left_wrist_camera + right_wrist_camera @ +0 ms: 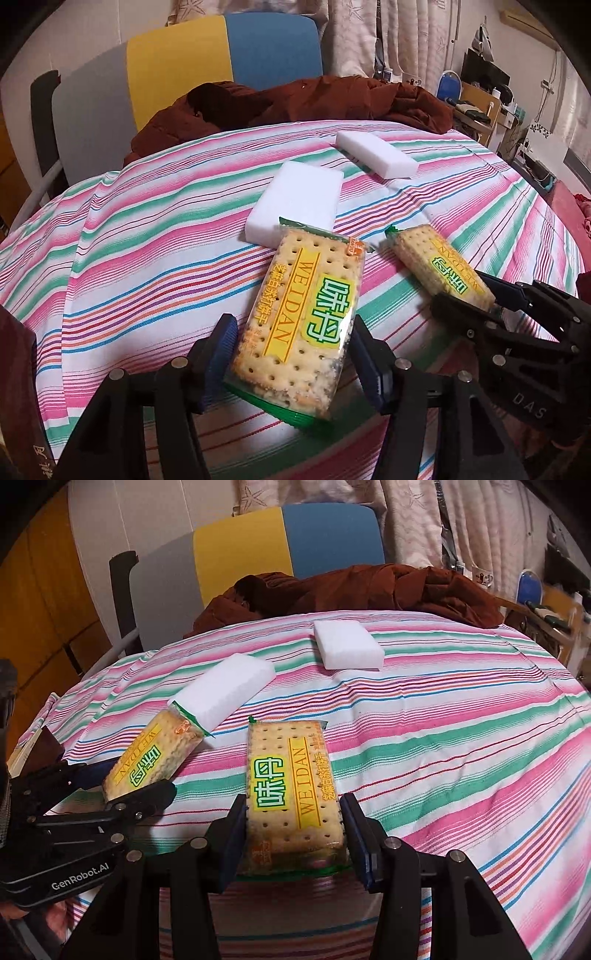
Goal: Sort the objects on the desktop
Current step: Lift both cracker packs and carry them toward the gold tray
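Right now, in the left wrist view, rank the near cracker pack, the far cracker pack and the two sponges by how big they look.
1. Near cracker pack, closeness inflates it.
2. Near sponge.
3. Far sponge and far cracker pack: too alike to rank.

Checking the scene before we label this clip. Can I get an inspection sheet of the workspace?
Surface: striped cloth, a few creases.
Job's things: left cracker pack, its far end lying over the near white block; right cracker pack beside it; far white block lying apart.
Clutter: brown jacket heaped at the far edge.
Grippers: left gripper open, with the left cracker pack between its jaws; right gripper shut on the right cracker pack.
Cables: nothing seen on the surface.
Surroundings: yellow and blue chair, curtains, crowded shelves.
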The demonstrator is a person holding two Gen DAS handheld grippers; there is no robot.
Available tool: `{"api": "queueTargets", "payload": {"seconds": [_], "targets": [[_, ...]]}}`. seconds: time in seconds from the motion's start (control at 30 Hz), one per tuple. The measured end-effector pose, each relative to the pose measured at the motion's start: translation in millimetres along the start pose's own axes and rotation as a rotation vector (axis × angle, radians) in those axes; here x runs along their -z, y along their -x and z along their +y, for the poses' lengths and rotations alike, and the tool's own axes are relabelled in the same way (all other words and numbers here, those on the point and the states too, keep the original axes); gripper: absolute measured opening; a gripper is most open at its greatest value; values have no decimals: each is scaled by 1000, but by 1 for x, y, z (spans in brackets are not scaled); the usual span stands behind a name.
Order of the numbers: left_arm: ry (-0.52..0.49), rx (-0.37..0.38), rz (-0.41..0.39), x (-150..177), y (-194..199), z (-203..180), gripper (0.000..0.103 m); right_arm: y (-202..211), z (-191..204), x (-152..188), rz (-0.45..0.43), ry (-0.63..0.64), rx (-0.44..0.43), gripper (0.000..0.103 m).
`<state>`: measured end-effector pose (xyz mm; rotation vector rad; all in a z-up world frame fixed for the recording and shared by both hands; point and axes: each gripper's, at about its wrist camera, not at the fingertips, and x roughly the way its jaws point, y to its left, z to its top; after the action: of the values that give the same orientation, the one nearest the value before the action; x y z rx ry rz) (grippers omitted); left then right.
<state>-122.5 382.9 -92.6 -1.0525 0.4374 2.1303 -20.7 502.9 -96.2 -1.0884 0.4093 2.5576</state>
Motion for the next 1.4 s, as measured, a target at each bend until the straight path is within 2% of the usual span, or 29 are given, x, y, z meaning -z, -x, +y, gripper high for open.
{"api": "queueTargets", "payload": {"seconds": [0.33,0.5,0.73,1.07,1.4], "targets": [[6,-10,-5,1,1,0,64,-1,2,1,-8,8,15,51],[42,-26,-20,9,11,2,54,4,2,3,-15,-9,16,51],[59,-60,-44,32,29,0,53,18,12,19,-18,-2,23,51],[157,-55,-42,64,63,11,50,43,35,40,31,2,-58,49],[218,-19,-85,93,109,28,50,58,68,51,69,6,-152,49]]}}
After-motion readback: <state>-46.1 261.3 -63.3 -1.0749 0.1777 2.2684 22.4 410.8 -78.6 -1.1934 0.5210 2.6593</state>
